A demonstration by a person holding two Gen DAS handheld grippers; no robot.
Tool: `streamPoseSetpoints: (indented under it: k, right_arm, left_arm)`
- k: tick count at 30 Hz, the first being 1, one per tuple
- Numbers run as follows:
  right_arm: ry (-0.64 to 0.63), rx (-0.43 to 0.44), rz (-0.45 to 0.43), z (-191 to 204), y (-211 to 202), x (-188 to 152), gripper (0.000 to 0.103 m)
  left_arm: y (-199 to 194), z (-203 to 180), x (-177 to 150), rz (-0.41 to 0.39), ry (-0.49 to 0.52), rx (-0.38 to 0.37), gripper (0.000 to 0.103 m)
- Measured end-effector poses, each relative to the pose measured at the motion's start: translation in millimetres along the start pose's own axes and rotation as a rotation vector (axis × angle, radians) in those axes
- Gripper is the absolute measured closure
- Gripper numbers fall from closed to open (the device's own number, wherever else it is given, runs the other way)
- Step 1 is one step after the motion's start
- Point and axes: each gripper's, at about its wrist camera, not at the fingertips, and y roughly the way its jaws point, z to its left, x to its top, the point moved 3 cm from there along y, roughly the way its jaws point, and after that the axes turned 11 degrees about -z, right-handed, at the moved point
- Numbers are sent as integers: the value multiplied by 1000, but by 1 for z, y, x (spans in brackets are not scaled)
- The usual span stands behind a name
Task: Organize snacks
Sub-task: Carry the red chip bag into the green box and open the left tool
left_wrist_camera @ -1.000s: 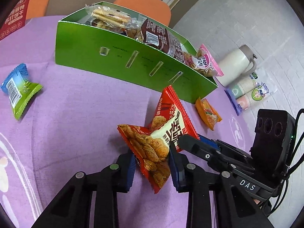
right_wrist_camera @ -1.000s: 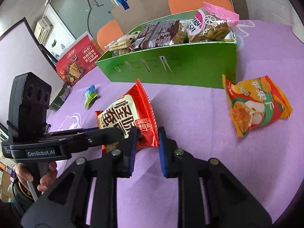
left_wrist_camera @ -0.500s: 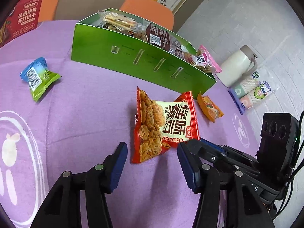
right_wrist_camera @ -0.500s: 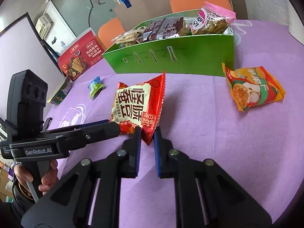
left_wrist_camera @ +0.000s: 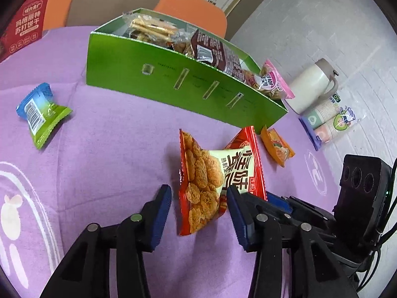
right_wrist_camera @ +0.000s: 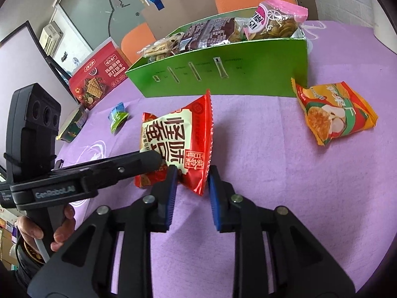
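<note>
A: Right, nearest first. Left gripper (left_wrist_camera: 199, 204) jaws wide, nothing pinched; the red snack bag (left_wrist_camera: 215, 176) stands between them on the purple table (left_wrist_camera: 111, 136). Right gripper (right_wrist_camera: 192, 188) jaws narrower, either side of the bag's near corner; can't tell if the pads touch it.

B: Risk?

A: Likely a thin pinch on the crimped edge, so the bag could slip out or tip flat. Both tools crowd one bag too, could bump each other.

B: View differences?

A: Left wrist shows the white jug (left_wrist_camera: 312, 87) and cup sleeves (left_wrist_camera: 330, 121) far right. Right wrist shows the orange chip bag (right_wrist_camera: 332, 109) face-on, plus the red cracker box (right_wrist_camera: 99, 79) far left. Green box (left_wrist_camera: 173, 84) is far, already holding snacks, so the red bag probably goes there.
</note>
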Motion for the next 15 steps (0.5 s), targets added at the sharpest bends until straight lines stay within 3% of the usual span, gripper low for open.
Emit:
streamPoseSetpoints:
  k: [3,4,10,15]
  right_arm:
    - [-12,-4,-1,4,-3,-1,81]
    - [-20,-8,-6,6,-6,-1,81]
    - [-48,-3,-94,16,-36,19,81]
    - [-73,-9,-182,19,-53,53,81]
  left_arm:
    - [1,-2,-1,2,-5,-3,75]
    - [-1,-4,-1,-3,2,-2,83]
    - [-21,-24,6,-44,34,-14,83]
    - [-37,-51,38,-104,112,-21,83]
